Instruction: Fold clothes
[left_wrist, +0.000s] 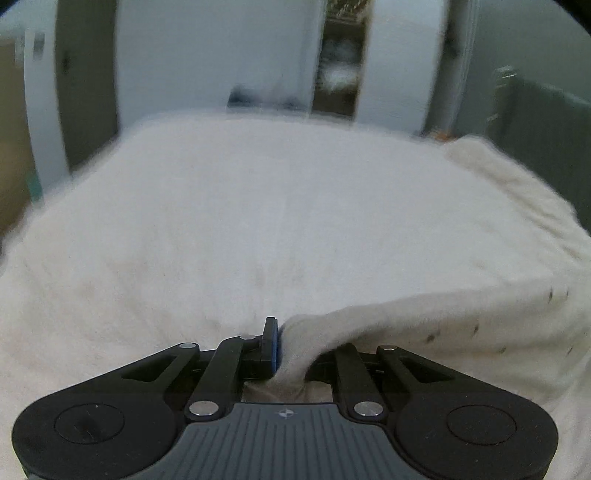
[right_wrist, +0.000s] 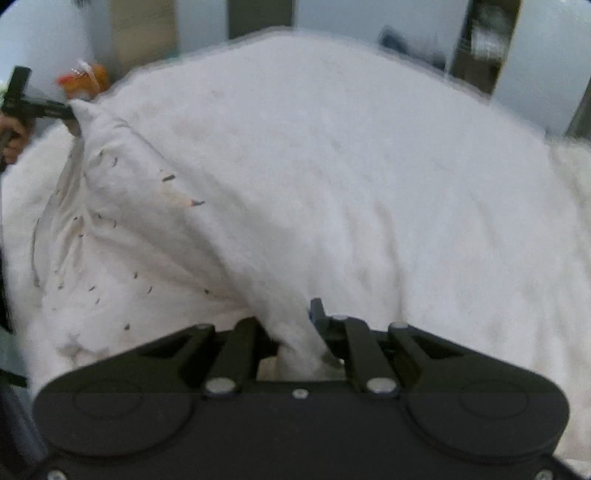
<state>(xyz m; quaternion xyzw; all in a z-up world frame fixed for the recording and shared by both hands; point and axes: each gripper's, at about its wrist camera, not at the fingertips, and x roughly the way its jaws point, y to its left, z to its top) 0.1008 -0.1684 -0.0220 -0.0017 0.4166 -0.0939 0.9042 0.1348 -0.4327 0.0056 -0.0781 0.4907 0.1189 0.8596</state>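
Each camera sits just behind its own jaws, looking forward and steeply down, close over a white bed. Both views share the cream garment; the right view shows the left gripper far left of its jaws.

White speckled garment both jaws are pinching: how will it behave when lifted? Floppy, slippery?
Likely floppy: the white garment sags and creases between the left gripper and right gripper. Probably light, since a small pinch of an edge holds it up. Its soft weave looks unlikely to slip from the jaws, though blur limits certainty.
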